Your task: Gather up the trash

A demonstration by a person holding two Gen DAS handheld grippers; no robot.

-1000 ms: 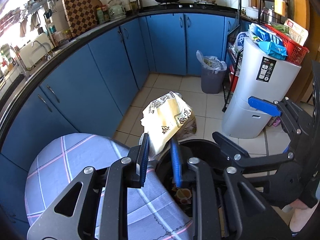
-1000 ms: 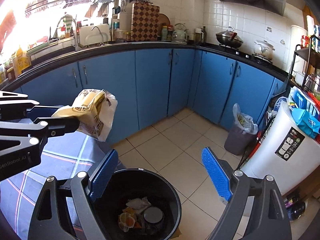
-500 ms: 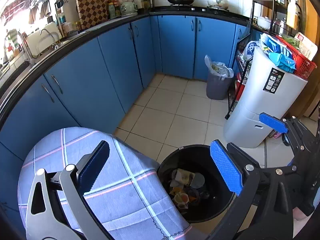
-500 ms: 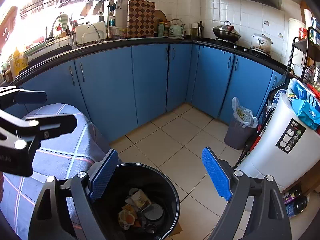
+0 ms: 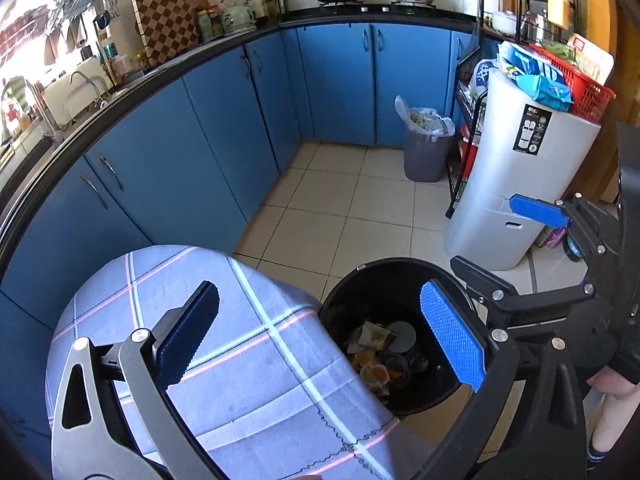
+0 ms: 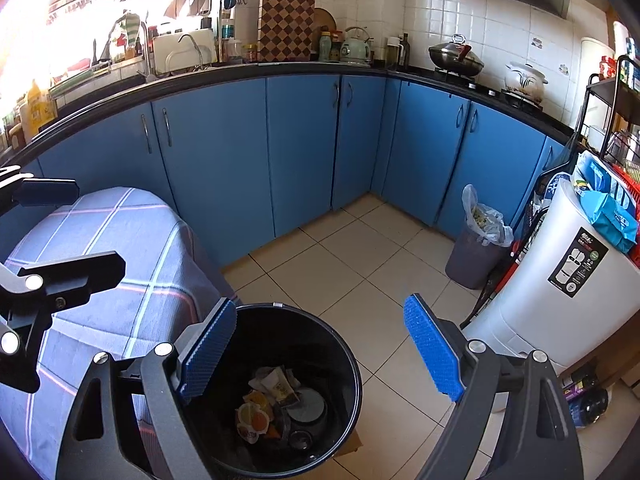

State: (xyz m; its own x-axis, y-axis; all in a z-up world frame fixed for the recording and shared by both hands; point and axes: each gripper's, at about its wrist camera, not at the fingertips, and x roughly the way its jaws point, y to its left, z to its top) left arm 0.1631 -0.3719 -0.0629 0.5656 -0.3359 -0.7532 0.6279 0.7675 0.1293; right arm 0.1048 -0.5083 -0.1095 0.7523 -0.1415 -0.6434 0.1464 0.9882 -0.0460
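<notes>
- my left gripper [image 5: 320, 338] is spread wide, its blue pads far apart with nothing between them; it hangs over the edge of the table and the near rim of the black trash bin [image 5: 404, 268].
- my right gripper [image 6: 320, 356] is also well open and empty, angled down over the same bin [image 6: 352, 360], one pad by the bin's left rim and the other out past its right side above the floor tiles [image 6: 360, 264].
- the trash [image 6: 276, 404] lies at the bottom of the bin: a crumpled printed wrapper [image 5: 370, 336] on top of the heap, orange-and-white scraps, a round pale lid; the smaller pieces i cannot make out.
- the bin stands on the floor, touching or just beside the table draped in a checked bluish cloth [image 5: 248, 380].
- farther off, in the corner by the blue cabinets [image 5: 224, 132], a grey bin with a plastic liner [image 5: 424, 148] is filled; well apart from mine.
- a white tall container [image 5: 516, 184] with a red basket [image 5: 580, 92] on top stands to the right.
</notes>
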